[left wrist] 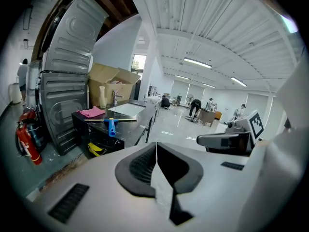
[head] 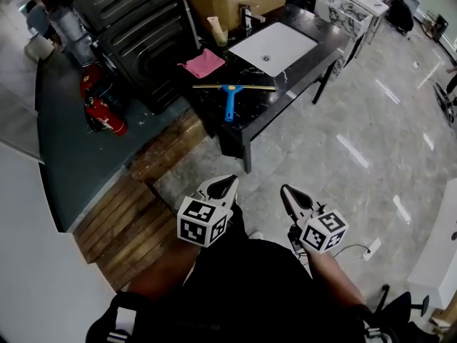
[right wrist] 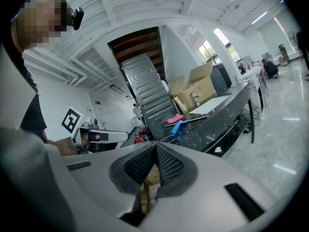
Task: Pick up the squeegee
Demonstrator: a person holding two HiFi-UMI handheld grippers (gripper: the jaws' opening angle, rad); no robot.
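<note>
Pickup not started: the blue-handled squeegee with a long metal blade (head: 230, 95) is lying on the black marble counter (head: 275, 104), well ahead of the left gripper (head: 229, 181) and right gripper (head: 285, 189), both hanging empty with jaws pressed together.

Blue squeegee (head: 229, 100), pink cloth (head: 203, 63) (black counter (head: 260, 107))

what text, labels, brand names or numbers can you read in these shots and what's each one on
No words, brands or numbers are readable in any view.
Cubes on the left gripper and right gripper: only black-and-white square markers, no letters.
Label on the fire extinguisher: too small to read.
Print on the cardboard box: none legible.
</note>
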